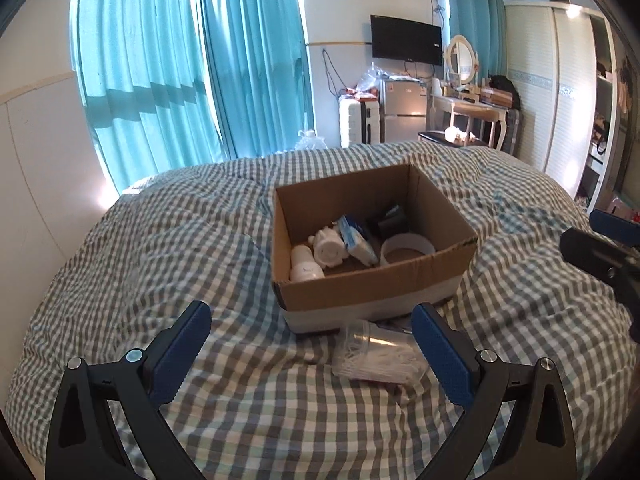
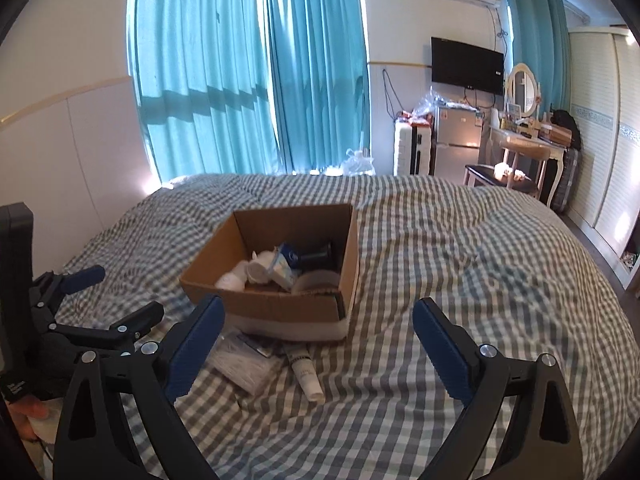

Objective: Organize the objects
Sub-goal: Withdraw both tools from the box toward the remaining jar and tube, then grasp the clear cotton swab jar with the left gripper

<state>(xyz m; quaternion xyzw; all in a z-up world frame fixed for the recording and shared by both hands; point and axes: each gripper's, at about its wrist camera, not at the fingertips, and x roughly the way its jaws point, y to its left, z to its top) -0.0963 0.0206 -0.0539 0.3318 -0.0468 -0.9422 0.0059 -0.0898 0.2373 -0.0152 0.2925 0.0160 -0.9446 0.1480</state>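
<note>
A cardboard box sits on the checked bed cover and holds white bottles, a blue-white packet, a dark item and a tape roll; it also shows in the right wrist view. A clear tub of cotton swabs lies just before the box, between my left gripper's fingers; it also shows in the right wrist view. A white tube lies beside it. My left gripper is open and empty. My right gripper is open and empty, above the tube.
The checked bed cover spreads all round the box. Blue curtains, a fridge, a TV, a dressing table and a wardrobe stand beyond the bed. The left gripper shows at the left of the right wrist view.
</note>
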